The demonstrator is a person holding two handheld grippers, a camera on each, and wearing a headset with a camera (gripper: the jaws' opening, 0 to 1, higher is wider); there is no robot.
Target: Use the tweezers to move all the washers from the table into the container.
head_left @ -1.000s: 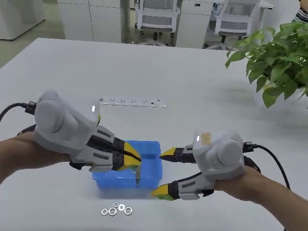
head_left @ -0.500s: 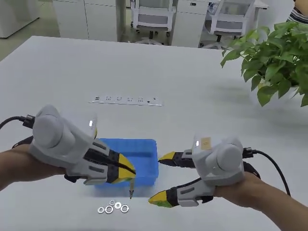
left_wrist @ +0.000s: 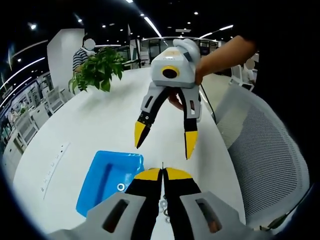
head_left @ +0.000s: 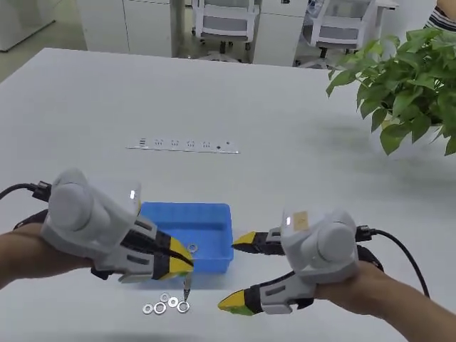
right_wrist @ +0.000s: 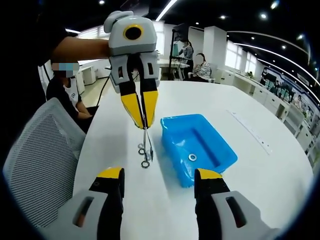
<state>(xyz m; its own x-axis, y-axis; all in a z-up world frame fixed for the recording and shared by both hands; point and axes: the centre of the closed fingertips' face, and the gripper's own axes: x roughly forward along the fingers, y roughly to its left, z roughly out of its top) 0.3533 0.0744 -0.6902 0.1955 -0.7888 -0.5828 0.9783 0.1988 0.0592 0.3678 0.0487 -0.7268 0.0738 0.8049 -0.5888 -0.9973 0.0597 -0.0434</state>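
My left gripper (head_left: 187, 265) is clenched on the tweezers (head_left: 186, 288), whose tips are down among the loose washers (head_left: 165, 306) just below its fingers. One washer (right_wrist: 192, 157) lies inside the blue container (head_left: 222, 209), just beyond them. My right gripper (head_left: 229, 273) is released, its jaws wide apart.

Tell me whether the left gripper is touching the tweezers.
Touching: in the right gripper view the left gripper has its yellow jaws shut on the tweezers, which point down at the washers.
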